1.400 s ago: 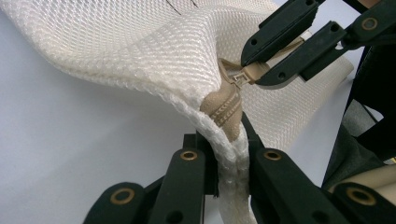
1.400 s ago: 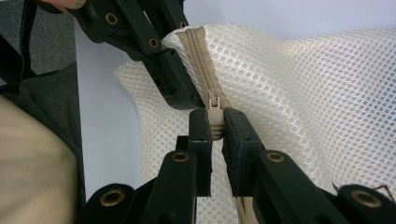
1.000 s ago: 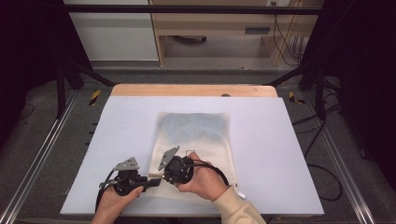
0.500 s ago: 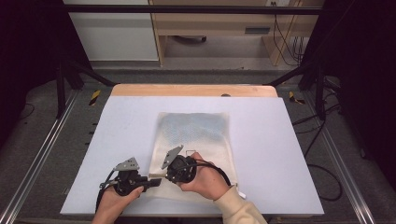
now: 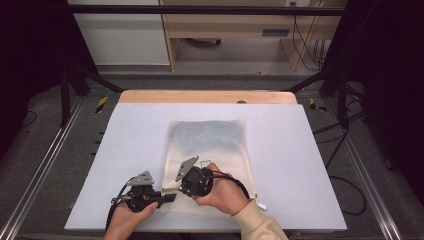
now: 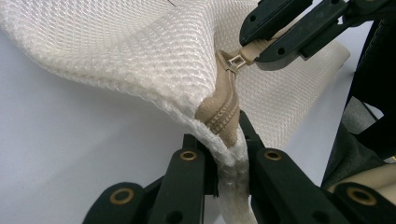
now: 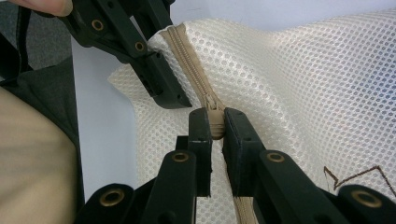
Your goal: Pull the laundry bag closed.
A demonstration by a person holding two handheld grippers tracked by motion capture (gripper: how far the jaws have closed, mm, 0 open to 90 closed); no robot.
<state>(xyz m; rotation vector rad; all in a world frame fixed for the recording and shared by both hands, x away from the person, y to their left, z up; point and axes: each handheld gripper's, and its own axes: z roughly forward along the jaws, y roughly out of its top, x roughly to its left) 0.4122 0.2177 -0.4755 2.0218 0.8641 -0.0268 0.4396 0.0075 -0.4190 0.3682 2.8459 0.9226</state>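
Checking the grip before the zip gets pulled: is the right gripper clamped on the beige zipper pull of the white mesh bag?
Yes, the right gripper has its jaws pressed on the beige zipper pull of the white mesh bag.

Legible text: none found.
Mesh bag: brown stitched line mark near edge; no letters or numbers.

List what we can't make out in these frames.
- Mesh bag contents: high view, a bluish patch shows through the mesh, too faint to identify.
- Right claw grip: right gripper view, the jaws cover the zipper pull, so the contact is hidden.
- Zipper end: left gripper view, left claw jaws and the bottom edge cut it off.
- Brown mark on the bag: right gripper view, cut by the edge.
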